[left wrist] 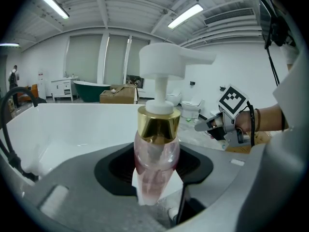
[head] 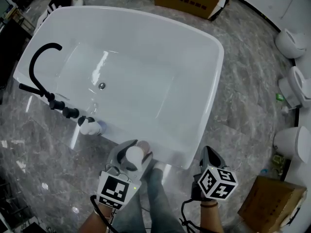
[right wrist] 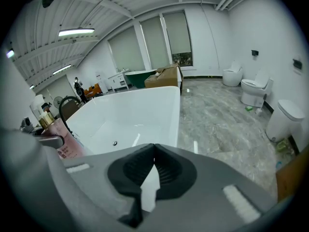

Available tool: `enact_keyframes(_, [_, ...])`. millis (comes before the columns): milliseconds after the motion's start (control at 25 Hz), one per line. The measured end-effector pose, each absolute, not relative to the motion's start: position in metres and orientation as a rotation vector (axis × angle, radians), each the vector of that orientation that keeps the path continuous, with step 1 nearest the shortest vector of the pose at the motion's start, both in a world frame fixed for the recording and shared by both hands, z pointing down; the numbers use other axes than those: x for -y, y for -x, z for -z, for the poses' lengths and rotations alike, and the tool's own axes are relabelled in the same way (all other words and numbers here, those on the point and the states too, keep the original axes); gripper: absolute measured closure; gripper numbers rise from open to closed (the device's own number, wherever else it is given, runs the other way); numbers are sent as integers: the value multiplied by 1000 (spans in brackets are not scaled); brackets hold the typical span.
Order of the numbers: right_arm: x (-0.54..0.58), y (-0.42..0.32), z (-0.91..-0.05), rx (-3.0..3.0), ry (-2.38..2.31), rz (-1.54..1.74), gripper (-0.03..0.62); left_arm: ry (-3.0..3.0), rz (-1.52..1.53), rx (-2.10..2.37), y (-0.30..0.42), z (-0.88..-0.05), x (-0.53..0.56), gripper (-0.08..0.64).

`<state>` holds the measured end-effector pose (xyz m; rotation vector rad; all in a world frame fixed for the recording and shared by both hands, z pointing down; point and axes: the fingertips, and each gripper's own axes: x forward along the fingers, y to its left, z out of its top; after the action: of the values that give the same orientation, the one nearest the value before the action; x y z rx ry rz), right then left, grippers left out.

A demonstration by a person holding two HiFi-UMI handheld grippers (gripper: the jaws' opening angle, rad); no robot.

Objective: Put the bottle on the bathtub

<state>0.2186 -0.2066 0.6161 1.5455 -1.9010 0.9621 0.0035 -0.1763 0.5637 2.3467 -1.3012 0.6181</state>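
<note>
Left gripper (head: 127, 157) nearest, clamped on the pink pump bottle (left wrist: 155, 153): gold collar, white pump head, upright, at the near rim of the white bathtub (head: 204, 81). Right gripper (head: 210, 158) is pinched together with nothing in it, near right over the grey marble floor (head: 243, 106). Black faucet (head: 39, 62) on the tub's left edge.

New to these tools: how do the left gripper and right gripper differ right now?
The left gripper grips a pink pump bottle; the right gripper is shut on nothing. The left gripper reaches the near rim of the bathtub; the right gripper sits beyond its corner. Both carry marker cubes.
</note>
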Motion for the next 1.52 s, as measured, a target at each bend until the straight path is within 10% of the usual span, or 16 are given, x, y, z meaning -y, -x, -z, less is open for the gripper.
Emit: enact_keyframes(1520, [202,-221,-633,1875,-1548,-978,589,-2400,-717,1238,-23,-591,173,333])
